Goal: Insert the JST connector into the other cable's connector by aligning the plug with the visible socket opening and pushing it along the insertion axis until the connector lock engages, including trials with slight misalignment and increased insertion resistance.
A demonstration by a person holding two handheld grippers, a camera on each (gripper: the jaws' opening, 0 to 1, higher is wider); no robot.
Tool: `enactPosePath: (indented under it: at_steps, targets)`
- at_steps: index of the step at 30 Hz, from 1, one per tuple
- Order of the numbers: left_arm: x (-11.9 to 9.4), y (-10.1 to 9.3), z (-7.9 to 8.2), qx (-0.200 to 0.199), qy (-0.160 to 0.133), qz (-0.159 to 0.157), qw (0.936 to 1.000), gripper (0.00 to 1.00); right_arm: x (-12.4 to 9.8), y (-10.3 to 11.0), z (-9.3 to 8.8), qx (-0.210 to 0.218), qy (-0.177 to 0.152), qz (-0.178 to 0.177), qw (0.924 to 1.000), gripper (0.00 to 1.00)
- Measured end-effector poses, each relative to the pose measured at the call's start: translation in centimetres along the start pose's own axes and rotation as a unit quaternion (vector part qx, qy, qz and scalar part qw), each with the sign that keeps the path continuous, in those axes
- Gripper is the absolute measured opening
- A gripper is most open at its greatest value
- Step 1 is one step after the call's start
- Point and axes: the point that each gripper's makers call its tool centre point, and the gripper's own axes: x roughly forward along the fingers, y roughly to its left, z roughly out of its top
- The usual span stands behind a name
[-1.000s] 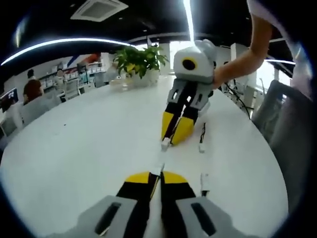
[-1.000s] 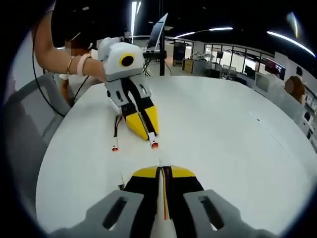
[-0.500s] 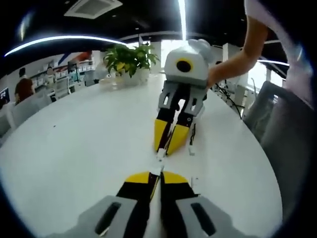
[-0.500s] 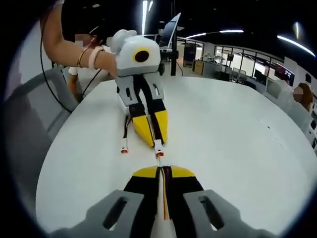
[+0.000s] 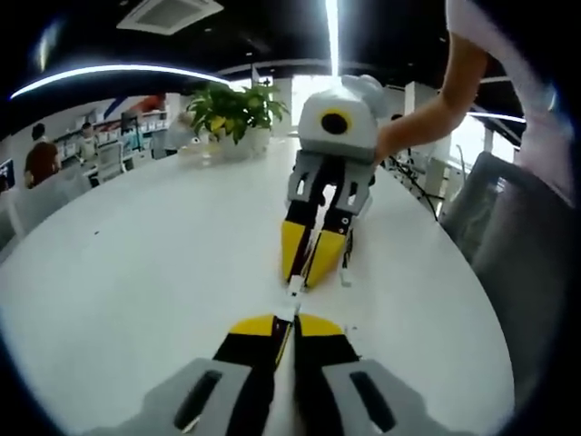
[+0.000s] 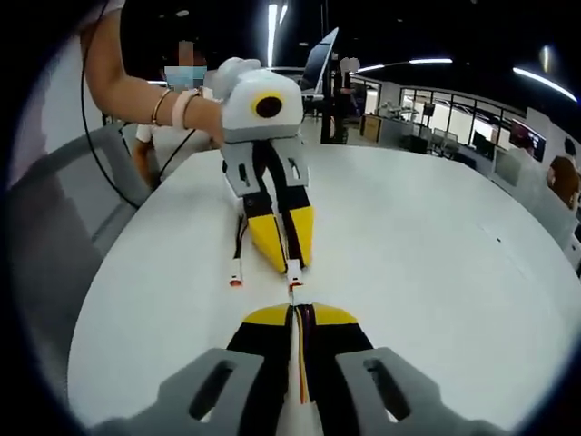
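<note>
Room: open-plan office, dark ceiling crossed by long light strips [image 5: 109, 74], square ceiling vent [image 5: 170, 13] at upper left of the left gripper view; glass-walled bays and desks at upper right of the right gripper view.
Surface: broad round white table [image 5: 136, 263], smooth, matte, faintly glossy toward the far edge.
Background: leafy green potted plant [image 5: 234, 109] at the table's far rim, upper centre-left of the left gripper view; seated people [image 5: 41, 163] at far left; grey chair back [image 5: 517, 236] at right.
Left gripper [image 5: 292, 329]: yellow-tipped black jaws on grey moulded arms, rising from the bottom centre of its own view, pressed together on a thin wire; seen too in the right gripper view [image 6: 289, 254], white rounded housing above, held by a hand [image 6: 195, 109] with bracelets.
Right gripper [image 6: 296, 320]: same build, jaws closed on a red-and-yellow wire; in the left gripper view [image 5: 304, 268] at frame centre, pointed down toward the camera.
JST connector [image 6: 293, 269]: small white plug with a red end at the left gripper's tips, centre of the right gripper view, just above the right gripper's tips.
Other cable's connector [image 5: 295, 287]: small white piece between the two sets of tips in the left gripper view; mated or merely touching, cannot tell.
Spare lead [image 6: 238, 263]: black wire lying flat on the table, white-and-red end, just left of the left gripper in the right gripper view.
</note>
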Motion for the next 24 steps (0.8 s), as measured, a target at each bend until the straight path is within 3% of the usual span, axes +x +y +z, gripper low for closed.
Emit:
enactPosePath:
  at_steps: [7, 16, 24]
  targets:
    - [0.1, -0.33, 0.0, -0.006, 0.001, -0.007, 1.0, 0.0, -0.16, 0.21, 0.21, 0.01, -0.012, 0.009, 0.9998, 0.04]
    - [0.03, 0.19, -0.34, -0.008, -0.002, -0.007, 0.9999, 0.0, 0.02, 0.08, -0.32, 0.014, -0.003, 0.013, 0.9998, 0.04]
    - [0.13, -0.58, -0.19, -0.002, 0.007, -0.015, 0.9999, 0.0, 0.19, 0.41, -0.12, 0.024, -0.003, 0.023, 0.9994, 0.04]
